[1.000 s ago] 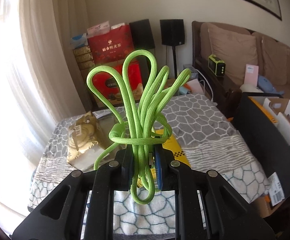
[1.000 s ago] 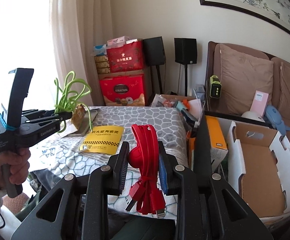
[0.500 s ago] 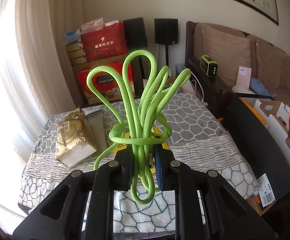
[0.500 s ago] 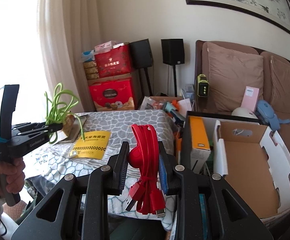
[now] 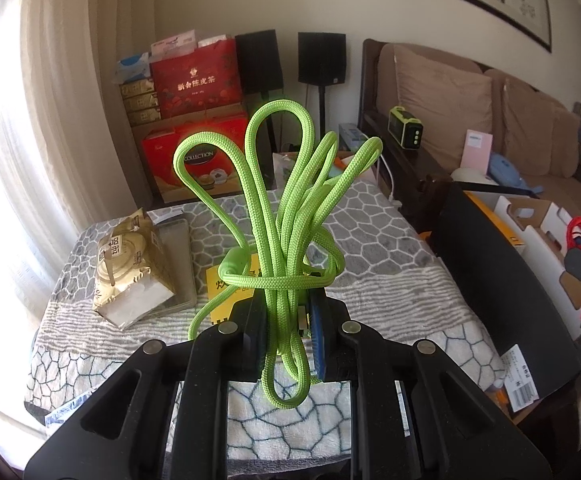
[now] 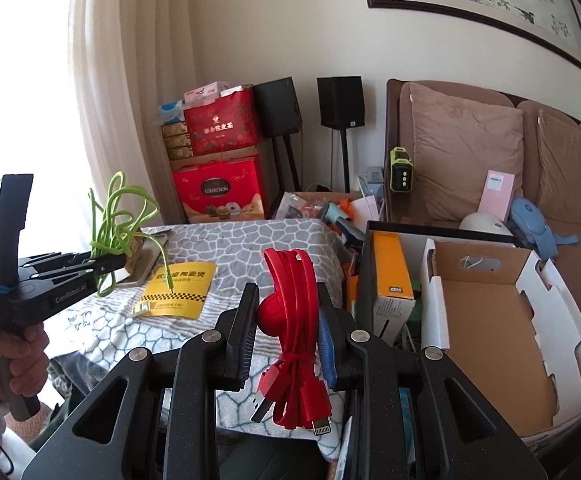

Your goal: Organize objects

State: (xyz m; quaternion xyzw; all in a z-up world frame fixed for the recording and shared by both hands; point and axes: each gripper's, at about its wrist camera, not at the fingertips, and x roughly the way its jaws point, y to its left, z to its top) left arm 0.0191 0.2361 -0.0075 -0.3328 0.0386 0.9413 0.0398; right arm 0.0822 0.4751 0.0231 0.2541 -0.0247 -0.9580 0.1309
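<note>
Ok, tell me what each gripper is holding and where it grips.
The left gripper clamps the green cord bundle near its lower end. The right gripper clamps the red cable bundle around its middle.

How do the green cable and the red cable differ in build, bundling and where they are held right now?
The green cable is round and braided; the red cable is flat and smooth. Green's loops splay loosely upward; red's lie in a tight, neat bundle. Green sits in the left gripper, red in the right gripper. Both are coiled, tied and clamped off the table.
</note>
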